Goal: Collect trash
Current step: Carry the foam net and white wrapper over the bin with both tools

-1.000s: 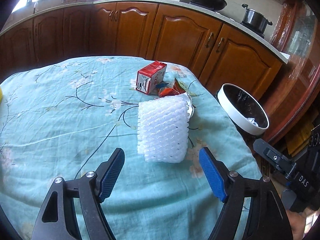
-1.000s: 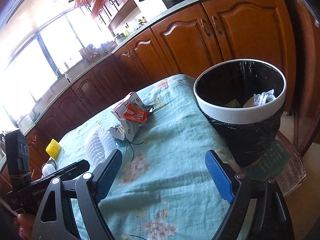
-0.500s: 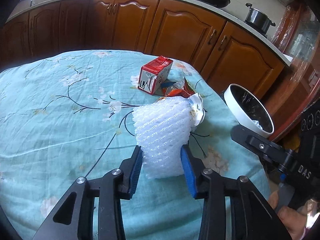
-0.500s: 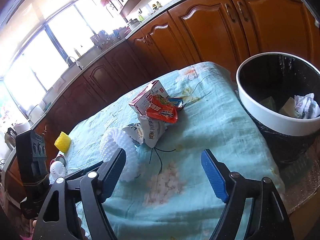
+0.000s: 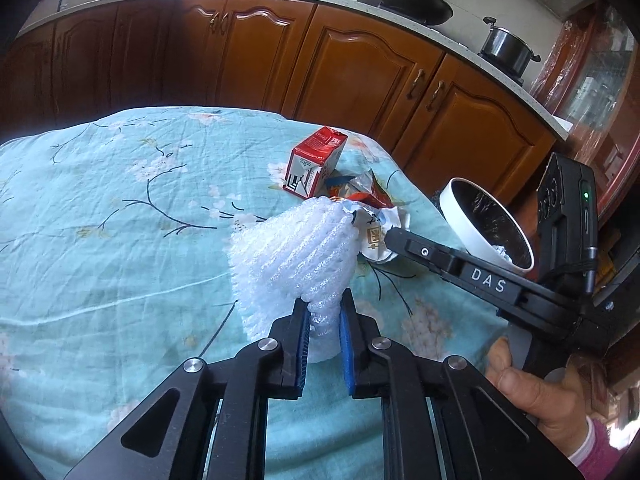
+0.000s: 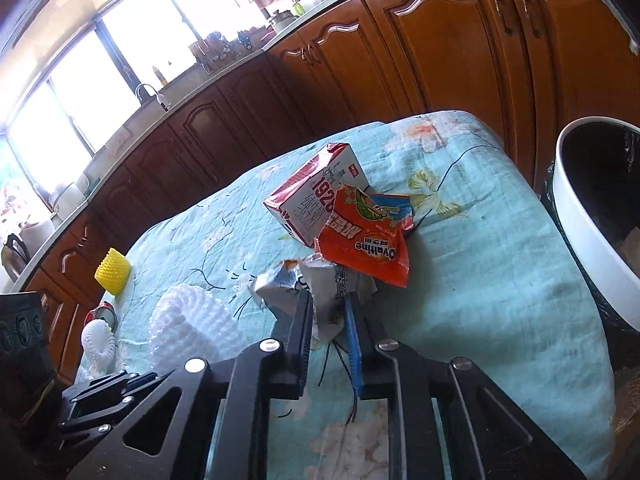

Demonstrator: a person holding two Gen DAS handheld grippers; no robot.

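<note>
My left gripper [image 5: 324, 300] is shut on the near end of a white foam net sleeve [image 5: 296, 248], which lies on the teal flowered tablecloth [image 5: 120, 240]. In the right wrist view my right gripper [image 6: 328, 300] has a crumpled white and silver wrapper [image 6: 320, 284] between its jaws; they are closing and the pads pinch it. Just behind the wrapper lie an orange Ovaltine packet [image 6: 364, 240] and a red and white carton [image 6: 316, 200]. A white-rimmed bin [image 6: 592, 216] with a black liner stands beside the table's right edge.
A yellow foam net [image 6: 113, 272] and a smaller white one [image 6: 98, 340] sit near the table's left side. Wooden kitchen cabinets [image 5: 360, 80] run behind the table. A hand [image 5: 532, 396] holds the right gripper's handle at the lower right of the left wrist view.
Both grippers moved forward and went from wide open to shut. The left one squeezed the foam net sleeve; the right one swung left from the bin and took the crumpled wrapper.
</note>
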